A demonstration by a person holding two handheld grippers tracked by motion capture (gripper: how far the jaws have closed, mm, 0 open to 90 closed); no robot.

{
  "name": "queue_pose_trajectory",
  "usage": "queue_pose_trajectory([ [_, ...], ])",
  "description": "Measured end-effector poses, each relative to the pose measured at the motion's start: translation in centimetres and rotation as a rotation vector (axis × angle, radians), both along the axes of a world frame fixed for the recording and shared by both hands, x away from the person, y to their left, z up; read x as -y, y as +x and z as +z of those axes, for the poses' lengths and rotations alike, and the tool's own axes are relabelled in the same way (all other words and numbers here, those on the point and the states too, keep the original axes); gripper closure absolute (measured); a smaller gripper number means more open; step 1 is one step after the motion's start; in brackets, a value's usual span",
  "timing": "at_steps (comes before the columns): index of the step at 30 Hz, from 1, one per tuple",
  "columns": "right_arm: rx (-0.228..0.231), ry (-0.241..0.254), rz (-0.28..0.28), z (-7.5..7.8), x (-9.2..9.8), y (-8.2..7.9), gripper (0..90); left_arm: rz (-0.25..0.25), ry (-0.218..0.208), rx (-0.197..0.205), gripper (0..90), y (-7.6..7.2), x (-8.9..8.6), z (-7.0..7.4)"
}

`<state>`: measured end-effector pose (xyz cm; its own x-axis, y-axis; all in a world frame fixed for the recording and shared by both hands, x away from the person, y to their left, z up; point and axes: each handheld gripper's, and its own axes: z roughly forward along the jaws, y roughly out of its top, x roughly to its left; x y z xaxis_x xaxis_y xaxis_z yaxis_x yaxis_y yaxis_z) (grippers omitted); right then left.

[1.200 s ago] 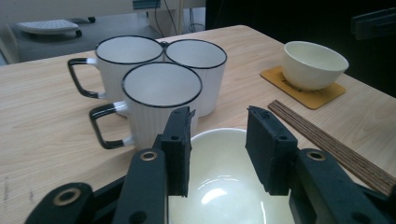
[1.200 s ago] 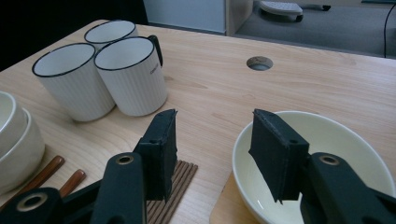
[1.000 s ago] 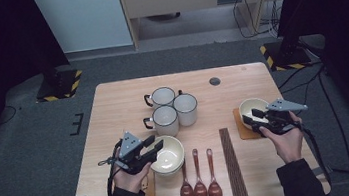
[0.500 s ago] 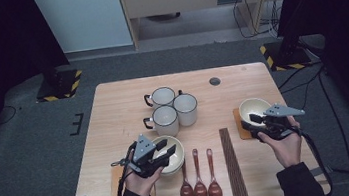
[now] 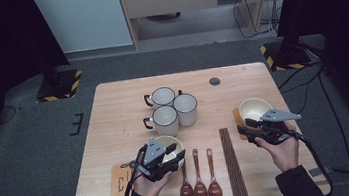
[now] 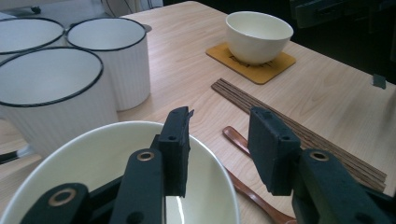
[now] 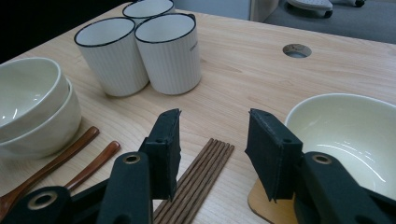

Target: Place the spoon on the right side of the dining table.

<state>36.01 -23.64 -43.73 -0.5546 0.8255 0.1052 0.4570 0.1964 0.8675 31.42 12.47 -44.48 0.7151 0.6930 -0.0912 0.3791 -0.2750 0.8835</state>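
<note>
The room is dim, with a grey carpeted floor (image 5: 42,144), black-and-yellow striped bases at both far corners and a pale cabinet behind. The light wooden desk (image 5: 118,110) has a round cable hole (image 5: 215,81) near its far edge. No brand can be read; small marks on one white mug (image 7: 170,51) are too faint to make out, and the dark pattern on the left coaster (image 5: 120,183) is unclear.

Three white mugs with black rims stand clustered mid-desk. The near cream bowl (image 6: 93,172) sits at the front left; in the right gripper view it looks like two bowls nested. The left tongs (image 6: 219,149) are parted, one jaw inside its rim and the other outside, neither visibly pressing. The far bowl (image 7: 345,135) sits on a tan coaster (image 7: 261,205), cut off at the frame edge. The right tongs (image 7: 212,149) hang released just beside its rim, gripping nothing. Dark chopsticks (image 5: 233,164) and three brown spoons (image 5: 199,185) lie between the bowls.
</note>
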Motion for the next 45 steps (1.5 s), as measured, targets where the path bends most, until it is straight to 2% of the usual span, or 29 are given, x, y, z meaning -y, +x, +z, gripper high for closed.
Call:
queue_pose_trajectory([
  [15,-0.014,-0.001,0.024,-1.0,-0.7,-0.5,53.9,-0.069,0.028,-0.01,58.0,-1.2,2.2,-0.9],
  [45,-0.037,0.013,0.07,-2.0,-2.3,-0.9,47.1,-0.163,0.084,-0.062,55.6,-3.0,4.9,-3.3],
])
